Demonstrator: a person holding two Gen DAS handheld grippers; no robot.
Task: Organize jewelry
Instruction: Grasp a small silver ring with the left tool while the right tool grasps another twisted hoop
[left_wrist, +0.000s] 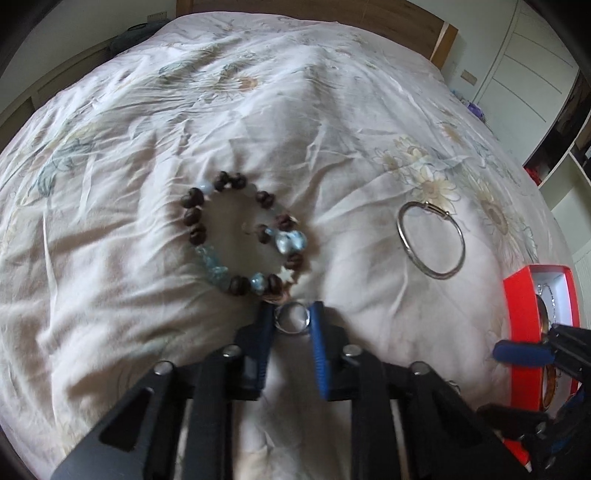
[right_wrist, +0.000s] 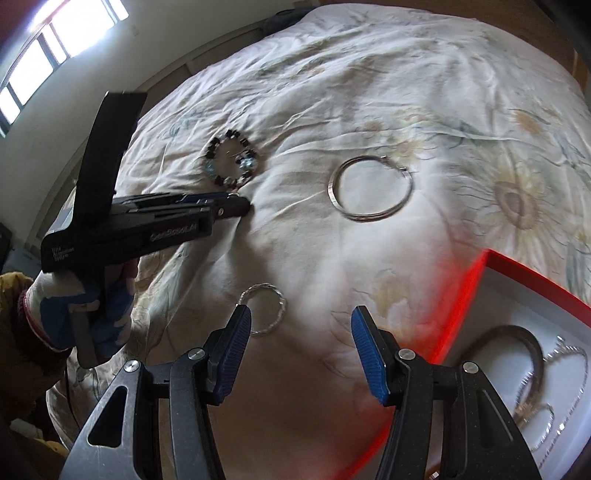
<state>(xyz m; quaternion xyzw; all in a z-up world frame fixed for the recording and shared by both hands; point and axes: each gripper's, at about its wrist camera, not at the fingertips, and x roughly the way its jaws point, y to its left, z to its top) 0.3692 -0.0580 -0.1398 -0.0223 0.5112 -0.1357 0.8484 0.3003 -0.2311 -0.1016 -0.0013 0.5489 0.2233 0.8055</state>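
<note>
My left gripper (left_wrist: 292, 318) is shut on a small silver ring (left_wrist: 284, 326), its blue pads pressing both sides, low over the bedspread. Just beyond its tips lies a bracelet of brown and pale blue beads (left_wrist: 197, 236), also seen in the right wrist view (right_wrist: 246, 164). A large plain silver bangle (left_wrist: 400, 229) (right_wrist: 334, 192) lies to the right of it. My right gripper (right_wrist: 301, 326) stands open with nothing between its fingers. A twisted silver ring (right_wrist: 283, 303) lies beside its left finger. The left gripper (right_wrist: 242, 205) shows in that view, held by a gloved hand (right_wrist: 92, 317).
A red box (left_wrist: 522, 306) (right_wrist: 476, 291) with a white inside sits at the right on the bed. It holds a brown bangle (right_wrist: 535, 354) and a silver chain (right_wrist: 565, 354). The flowered bedspread (right_wrist: 369, 92) is wrinkled. A wooden headboard (left_wrist: 439, 40) stands at the far end.
</note>
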